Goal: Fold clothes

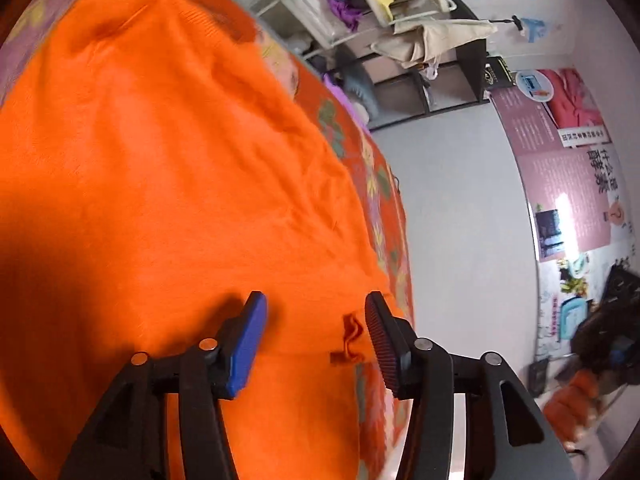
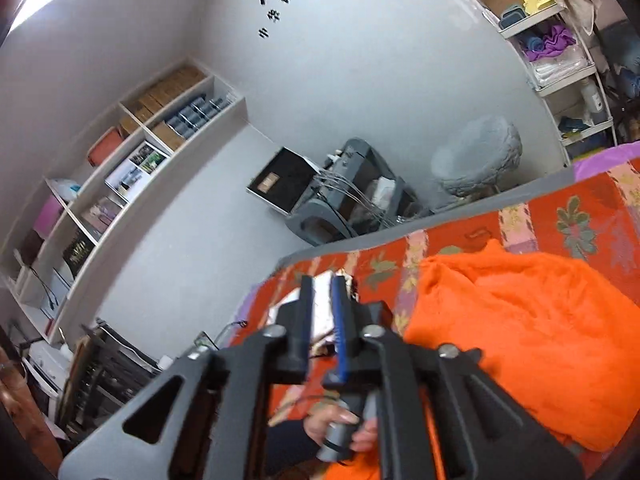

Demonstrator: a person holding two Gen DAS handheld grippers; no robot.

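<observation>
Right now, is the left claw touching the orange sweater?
Cannot tell. In the left wrist view the left claw is open over the orange sweater, but neither a gap nor contact shows plainly.
</observation>
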